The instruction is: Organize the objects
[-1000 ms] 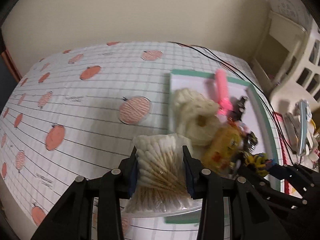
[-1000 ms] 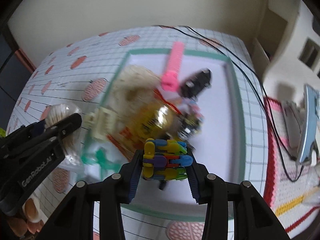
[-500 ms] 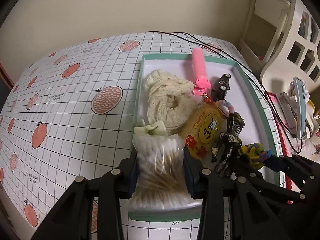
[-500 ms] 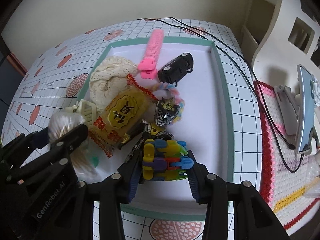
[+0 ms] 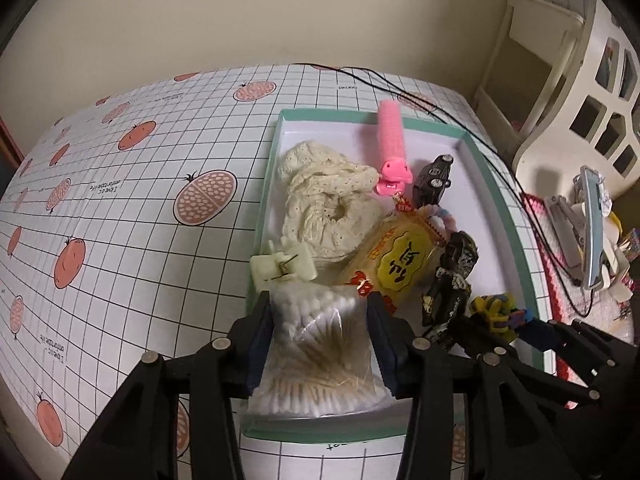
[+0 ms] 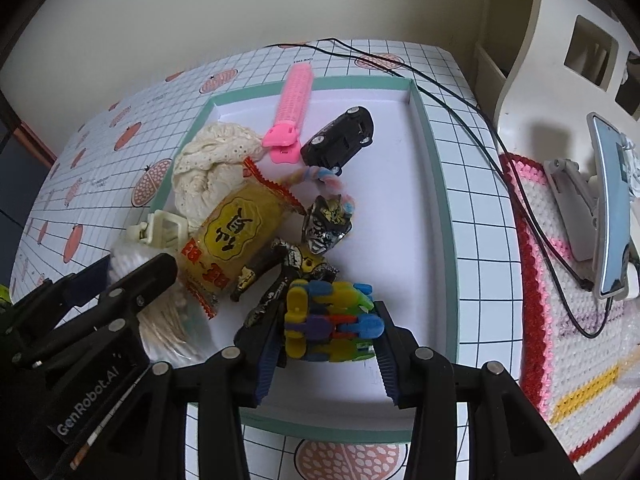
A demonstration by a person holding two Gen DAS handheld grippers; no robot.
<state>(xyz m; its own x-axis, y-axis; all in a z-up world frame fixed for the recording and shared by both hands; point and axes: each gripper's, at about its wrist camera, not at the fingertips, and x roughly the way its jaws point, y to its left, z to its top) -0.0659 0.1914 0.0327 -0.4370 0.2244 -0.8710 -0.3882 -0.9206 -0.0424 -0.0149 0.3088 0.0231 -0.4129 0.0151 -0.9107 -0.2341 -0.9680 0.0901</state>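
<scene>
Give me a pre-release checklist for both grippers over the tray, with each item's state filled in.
1. Left gripper shut on the cotton swab bag: ok.
2. Right gripper shut on the colorful block toy: ok.
3. Bag above the tray interior: ok.
4. Block toy over bare tray floor: ok.
5. Bag resting on the tray floor: cannot tell.
6. Toy clear of the black figure: not ok, they look to be touching.

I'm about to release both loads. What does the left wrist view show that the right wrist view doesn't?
Left wrist only: the bag of cotton swabs clamped in the left gripper. Right wrist only: the colourful block toy clamped in the right gripper. Both: the green-rimmed tray, pink clip, black toy car, yellow snack packet.
</scene>
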